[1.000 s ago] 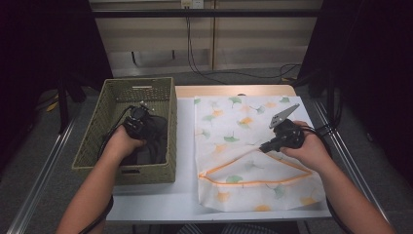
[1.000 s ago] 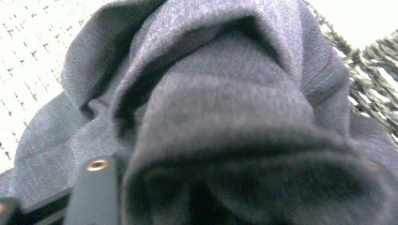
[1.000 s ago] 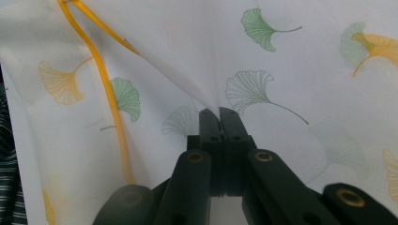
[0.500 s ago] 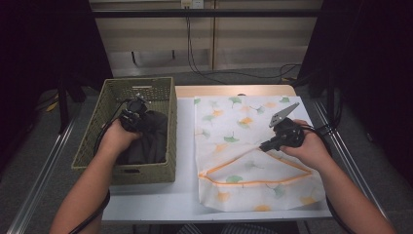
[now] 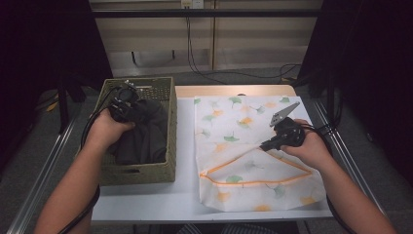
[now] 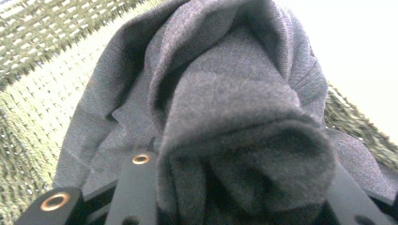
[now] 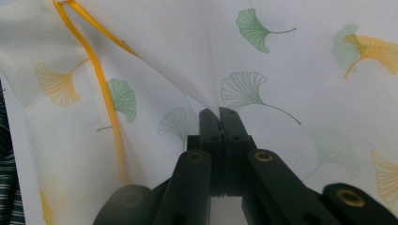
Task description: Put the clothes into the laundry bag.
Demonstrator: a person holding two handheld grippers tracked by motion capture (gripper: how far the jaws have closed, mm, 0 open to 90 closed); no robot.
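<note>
Compared with a second ago, the left gripper [image 5: 127,102] now sits higher over the green woven basket [image 5: 165,127], and the dark grey garment [image 5: 143,134] has come up with it; back then the hand was low among the cloth inside the basket. Its jaws have just been closing, and in the left gripper view a thick bunched fold of the garment [image 6: 244,140] is wedged between the 2 black jaws, so that gripper is clamped on the cloth. The right gripper [image 5: 267,144] has not shifted in that time.

The garment hangs from the left gripper as a crumpled column, its long axis running roughly from the far end of the basket toward the person, with the lower part draped down inside the basket and the gathered top pointing up into the jaws.

The right gripper's jaws are pinched tight on a fold of the white leaf-printed bag [image 7: 263,61], lifting the upper layer near the orange-trimmed opening [image 5: 253,180]. The bag lies flat on the white table [image 5: 146,200], just beside the basket, its opening toward the person.
</note>
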